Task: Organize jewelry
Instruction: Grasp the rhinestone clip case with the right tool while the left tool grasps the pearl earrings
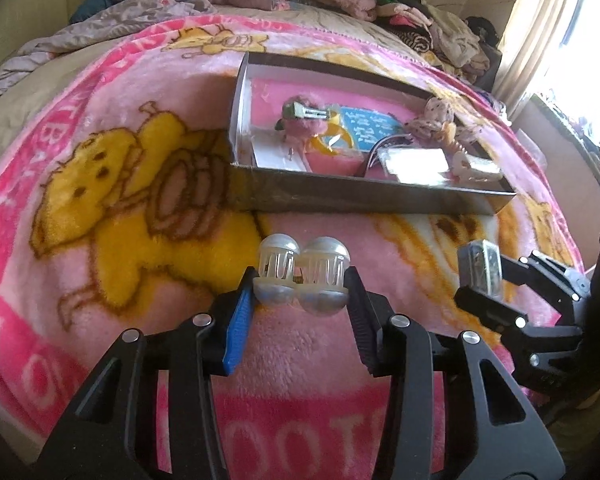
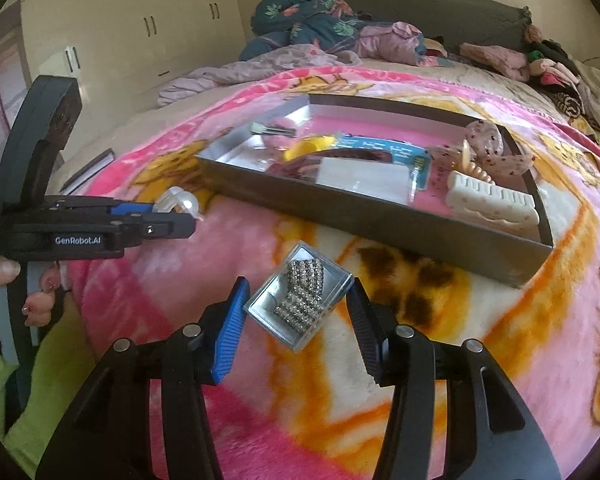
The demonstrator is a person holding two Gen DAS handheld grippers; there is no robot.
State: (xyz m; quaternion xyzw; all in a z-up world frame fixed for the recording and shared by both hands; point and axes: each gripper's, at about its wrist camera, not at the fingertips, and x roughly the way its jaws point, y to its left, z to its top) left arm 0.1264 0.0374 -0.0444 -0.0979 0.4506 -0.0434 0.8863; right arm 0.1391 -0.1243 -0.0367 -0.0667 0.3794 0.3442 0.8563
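My left gripper [image 1: 300,284] is shut on a pearly white claw hair clip [image 1: 302,276], held above the blanket in front of the grey tray [image 1: 340,196]. It also shows from the side in the right wrist view [image 2: 180,212], with the clip [image 2: 178,200] at its tips. My right gripper [image 2: 296,300] is shut on a small clear plastic box of rhinestone earrings [image 2: 300,294], held by two opposite corners. That box shows in the left wrist view [image 1: 480,272] at the right. The tray holds a pink fluffy clip [image 1: 304,120], a blue card [image 1: 366,126] and a cream claw clip [image 2: 492,200].
A pink cartoon blanket [image 1: 120,184] covers the bed. Piled clothes [image 1: 420,20] lie along the far edge and a dark notebook [image 2: 88,172] lies at the left. Wardrobes [image 2: 140,32] stand behind. A window with a curtain [image 1: 540,32] is at the right.
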